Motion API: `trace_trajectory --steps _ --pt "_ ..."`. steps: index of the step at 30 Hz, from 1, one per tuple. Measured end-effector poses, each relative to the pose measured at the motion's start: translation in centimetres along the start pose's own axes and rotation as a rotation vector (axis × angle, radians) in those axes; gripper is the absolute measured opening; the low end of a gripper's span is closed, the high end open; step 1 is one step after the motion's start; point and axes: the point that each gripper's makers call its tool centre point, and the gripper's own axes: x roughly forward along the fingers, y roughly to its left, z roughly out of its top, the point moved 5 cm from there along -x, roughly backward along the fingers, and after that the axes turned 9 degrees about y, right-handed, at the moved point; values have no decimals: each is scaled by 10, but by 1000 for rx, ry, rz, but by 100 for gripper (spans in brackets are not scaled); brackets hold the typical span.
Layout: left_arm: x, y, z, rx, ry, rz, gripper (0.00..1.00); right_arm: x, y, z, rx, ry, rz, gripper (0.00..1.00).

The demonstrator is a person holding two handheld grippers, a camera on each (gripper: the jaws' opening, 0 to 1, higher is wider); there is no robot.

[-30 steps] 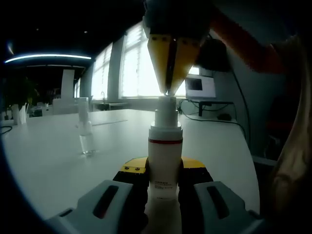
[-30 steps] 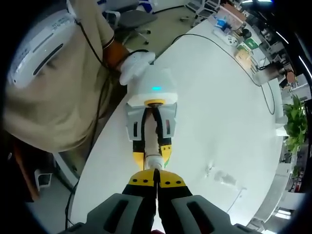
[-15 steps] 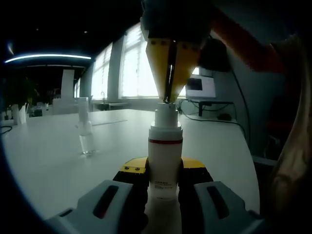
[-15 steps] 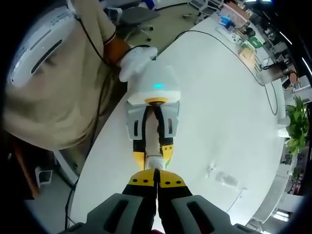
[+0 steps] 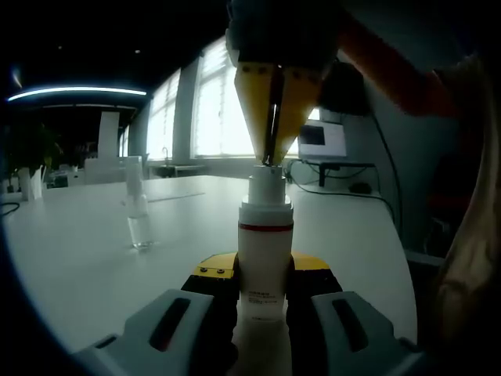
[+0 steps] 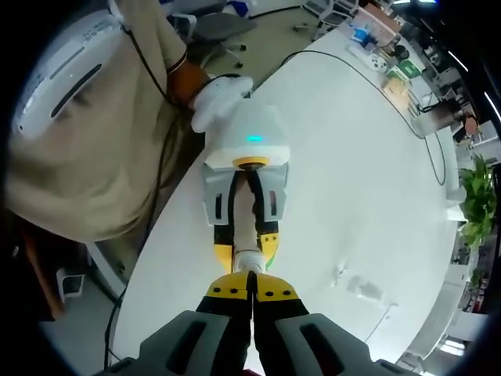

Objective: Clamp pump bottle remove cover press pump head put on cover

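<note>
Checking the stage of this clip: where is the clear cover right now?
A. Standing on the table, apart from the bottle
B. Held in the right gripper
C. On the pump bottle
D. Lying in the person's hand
A: the clear cover stands on the white table, away from the pump bottle, which the left gripper clamps while the right gripper is shut with its tips at the pump head.

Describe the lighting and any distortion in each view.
Left gripper view: backlit by bright windows, so the bottle and the gripper above it look dim; the table edge bows from fisheye. Right gripper view: evenly bright, glare on the white table, its edge curved.
</note>
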Motion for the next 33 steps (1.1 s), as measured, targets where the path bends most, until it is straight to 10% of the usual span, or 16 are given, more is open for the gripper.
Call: trace_trajectory --steps 33 --pt "0 1 0 0 -1 -3 14 -7 0 -2 32 -28 -17 0"
